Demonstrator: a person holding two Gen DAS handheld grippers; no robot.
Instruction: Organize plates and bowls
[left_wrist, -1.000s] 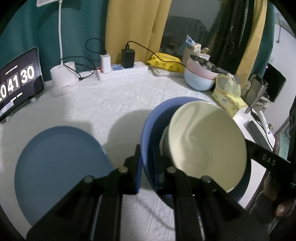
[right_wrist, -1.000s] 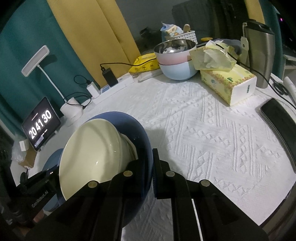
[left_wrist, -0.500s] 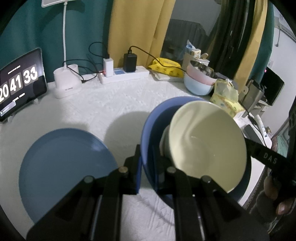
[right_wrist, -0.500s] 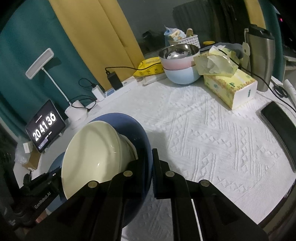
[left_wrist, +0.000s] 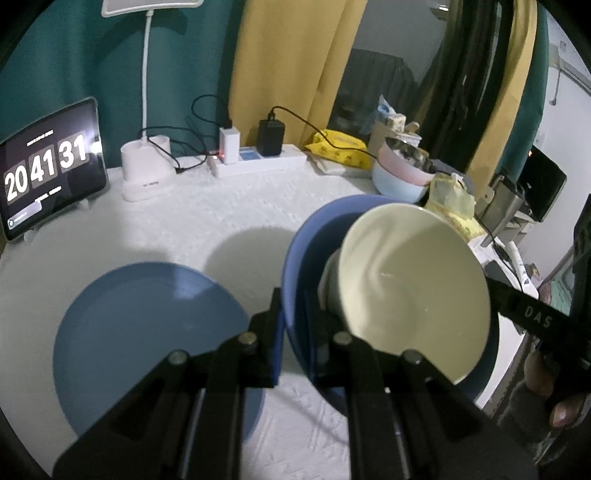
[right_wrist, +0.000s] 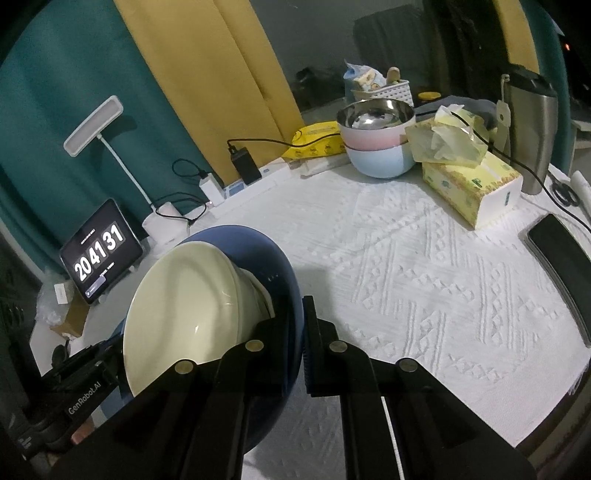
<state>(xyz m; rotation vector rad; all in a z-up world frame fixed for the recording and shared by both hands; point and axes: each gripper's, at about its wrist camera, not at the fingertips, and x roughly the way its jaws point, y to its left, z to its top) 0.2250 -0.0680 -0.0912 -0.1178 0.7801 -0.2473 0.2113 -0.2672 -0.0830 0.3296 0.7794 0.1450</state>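
Lifted higher off the table (right_wrist: 424, 258) than a second ago, the blue bowl (left_wrist: 295, 258) with the cream bowl (left_wrist: 417, 288) nested inside hangs above the plate (left_wrist: 147, 332), its rim pinched from opposite sides by left tongs (left_wrist: 295, 321) and right tongs (right_wrist: 295, 332).

Lighting: dim room, overhead source; round shadow (left_wrist: 255, 258) on bench cloth. Clock screen (left_wrist: 48, 166) glares. Fisheye bending, dark vignetted corners; near tool soft.
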